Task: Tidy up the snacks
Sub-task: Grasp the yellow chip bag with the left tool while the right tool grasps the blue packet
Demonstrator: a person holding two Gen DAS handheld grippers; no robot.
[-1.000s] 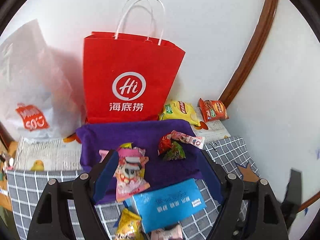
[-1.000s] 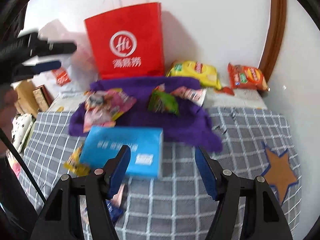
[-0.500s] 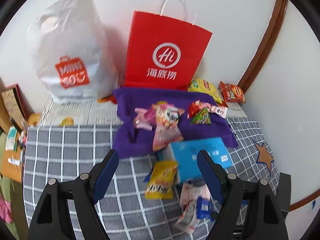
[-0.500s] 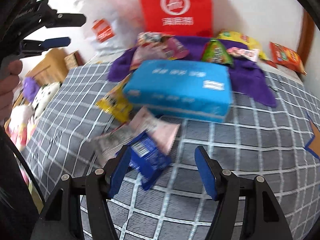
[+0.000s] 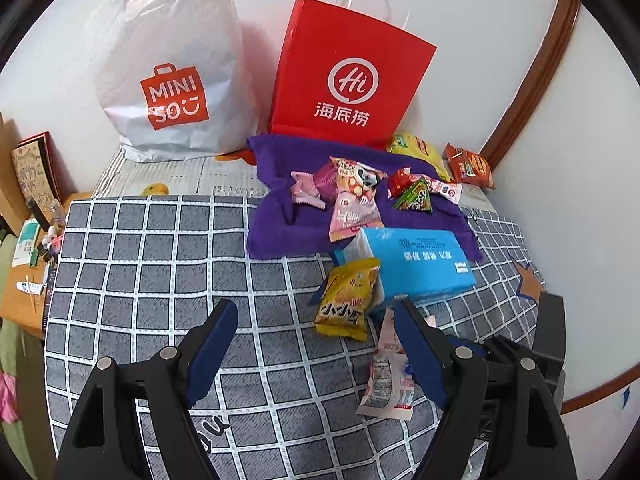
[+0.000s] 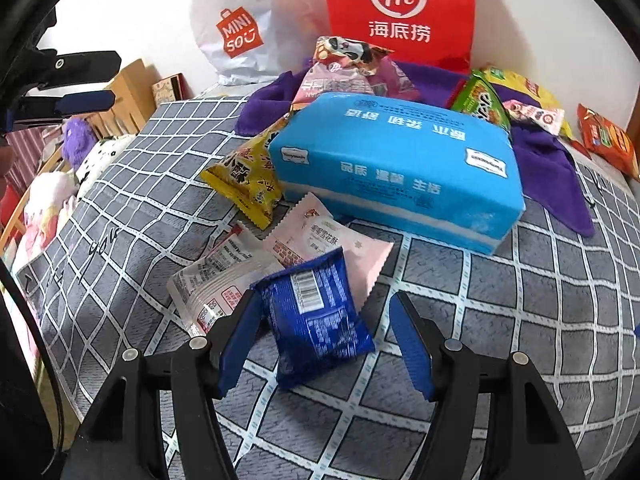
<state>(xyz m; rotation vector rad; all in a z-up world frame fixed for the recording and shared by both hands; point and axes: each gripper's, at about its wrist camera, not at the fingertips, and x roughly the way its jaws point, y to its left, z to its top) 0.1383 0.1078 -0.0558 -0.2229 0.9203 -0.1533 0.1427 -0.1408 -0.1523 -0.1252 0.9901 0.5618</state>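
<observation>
Snack packets lie on a grey checked bedspread (image 5: 152,264). My right gripper (image 6: 324,320) is open, its jaws either side of a dark blue packet (image 6: 316,320) that lies flat. A pale pink packet (image 6: 320,240), a white packet (image 6: 220,276) and a yellow packet (image 6: 248,176) lie just beyond, in front of a blue tissue pack (image 6: 396,164). Several more snacks (image 5: 352,192) sit on a purple towel (image 5: 280,224). My left gripper (image 5: 316,328) is open and empty, above the bedspread left of the yellow packet (image 5: 348,296).
A red paper bag (image 5: 344,80) and a white Miniso bag (image 5: 172,80) stand against the wall behind the towel. Yellow (image 5: 416,148) and orange (image 5: 468,164) packets lie at the back right. A wooden side table with small items (image 5: 28,248) is at the left edge.
Both grippers pulled back and down from the towel. The right one came low over the bed and now straddles the dark blue packet. The left view shifted left.
</observation>
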